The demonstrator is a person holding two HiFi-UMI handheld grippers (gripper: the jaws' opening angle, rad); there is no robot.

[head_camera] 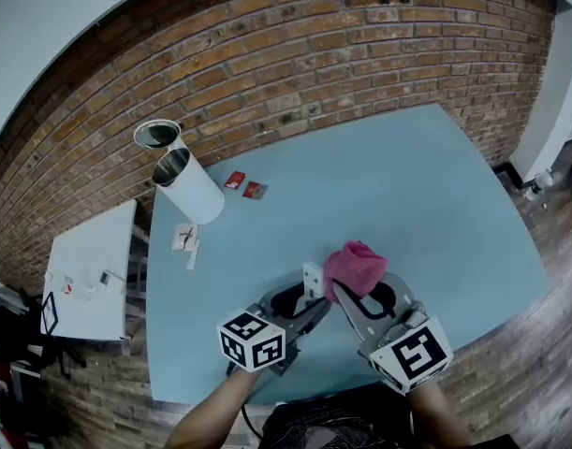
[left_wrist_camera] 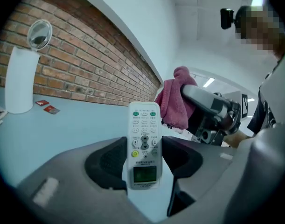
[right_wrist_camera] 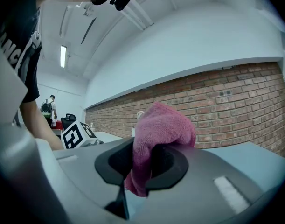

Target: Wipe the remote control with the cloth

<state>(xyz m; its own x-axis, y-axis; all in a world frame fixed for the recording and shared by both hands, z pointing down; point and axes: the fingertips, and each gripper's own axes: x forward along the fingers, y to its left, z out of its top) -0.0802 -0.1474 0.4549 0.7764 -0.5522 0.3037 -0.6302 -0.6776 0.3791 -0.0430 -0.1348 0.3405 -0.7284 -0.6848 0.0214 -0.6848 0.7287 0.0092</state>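
So the white remote control [left_wrist_camera: 143, 143] is clamped in the left gripper [left_wrist_camera: 143, 162]. The jaws are set fairly wide and pressed on both sides of its lower half, with the little greenish display end sitting between them. It's a slim one: rows of pale buttons, two green ones at the top and a yellow-green one lower down. It's held up over the near middle of the light blue table [head_camera: 407, 185], button face turned back to the left gripper's camera.

A pink cloth [right_wrist_camera: 158, 134] is pinched in the right gripper [right_wrist_camera: 144, 164]. The jaws are closed on a fold, and the rest is bunched over the tips. In the head view the cloth sits just right of the remote. Whether they actually touch can't be made out.

Room-wise, the whole far and right part of the table is bare, up to the brick wall [head_camera: 314, 54]. The table's near edge lies right under the grippers. A white side table [head_camera: 89, 274] is parked off the left edge.

One container is seen, a white cylindrical bin [head_camera: 194, 193] at the far left, with a round shiny piece standing above its mouth. The inside looks dark, so any contents can't be told. Two red packets [head_camera: 243, 185] are lying just right of it.
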